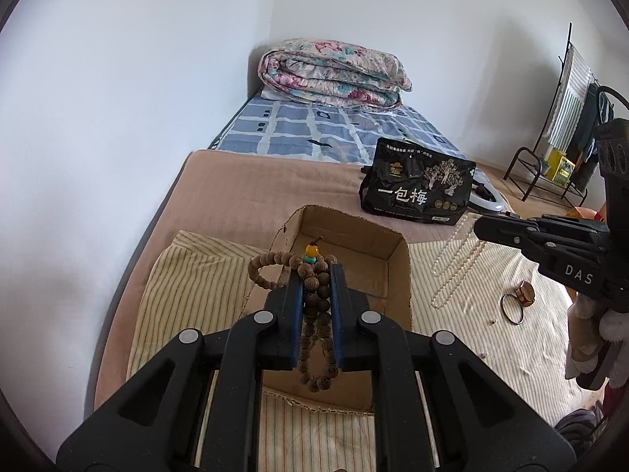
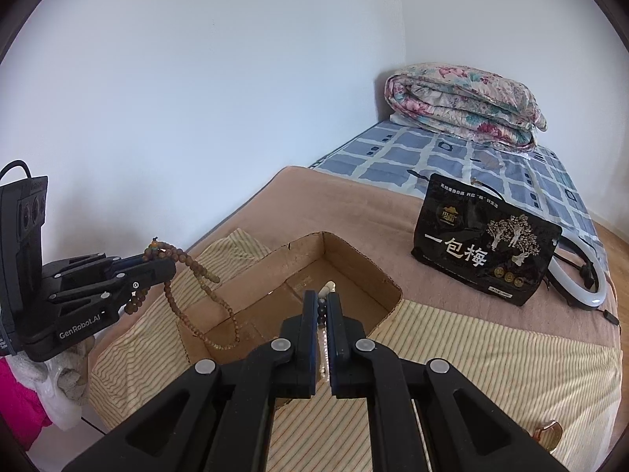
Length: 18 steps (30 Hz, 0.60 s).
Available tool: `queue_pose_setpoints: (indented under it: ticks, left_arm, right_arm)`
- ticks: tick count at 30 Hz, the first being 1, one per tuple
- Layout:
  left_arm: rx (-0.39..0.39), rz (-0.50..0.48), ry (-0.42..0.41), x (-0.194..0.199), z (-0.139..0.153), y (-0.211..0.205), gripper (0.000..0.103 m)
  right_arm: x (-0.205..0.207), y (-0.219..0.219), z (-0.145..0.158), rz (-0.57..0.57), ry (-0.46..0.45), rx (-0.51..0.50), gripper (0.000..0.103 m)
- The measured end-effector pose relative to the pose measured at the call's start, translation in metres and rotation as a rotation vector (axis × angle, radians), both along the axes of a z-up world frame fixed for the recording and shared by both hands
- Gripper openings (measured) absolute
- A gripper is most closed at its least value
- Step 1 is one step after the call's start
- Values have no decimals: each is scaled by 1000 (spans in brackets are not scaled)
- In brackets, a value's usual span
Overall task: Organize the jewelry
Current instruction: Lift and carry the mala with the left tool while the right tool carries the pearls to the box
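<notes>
Where clamped in left hand-held gripper point(image 1: 316, 271), brown wooden-bead strand point(image 1: 314, 306), amber bead atop
</notes>
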<state>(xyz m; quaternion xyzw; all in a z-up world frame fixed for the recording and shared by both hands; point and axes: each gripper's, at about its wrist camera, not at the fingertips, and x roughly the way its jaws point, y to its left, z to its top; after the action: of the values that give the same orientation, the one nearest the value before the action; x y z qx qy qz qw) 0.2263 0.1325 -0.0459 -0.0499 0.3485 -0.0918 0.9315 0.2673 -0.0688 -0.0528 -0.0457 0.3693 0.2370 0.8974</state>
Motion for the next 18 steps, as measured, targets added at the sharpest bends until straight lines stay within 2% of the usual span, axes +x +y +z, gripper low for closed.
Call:
queue_pose_setpoints:
  ticks: [18]
  left_arm:
    - [61, -32, 27, 1, -32, -8, 10]
  right_arm:
    - [47, 29, -53, -30, 82, -9, 2]
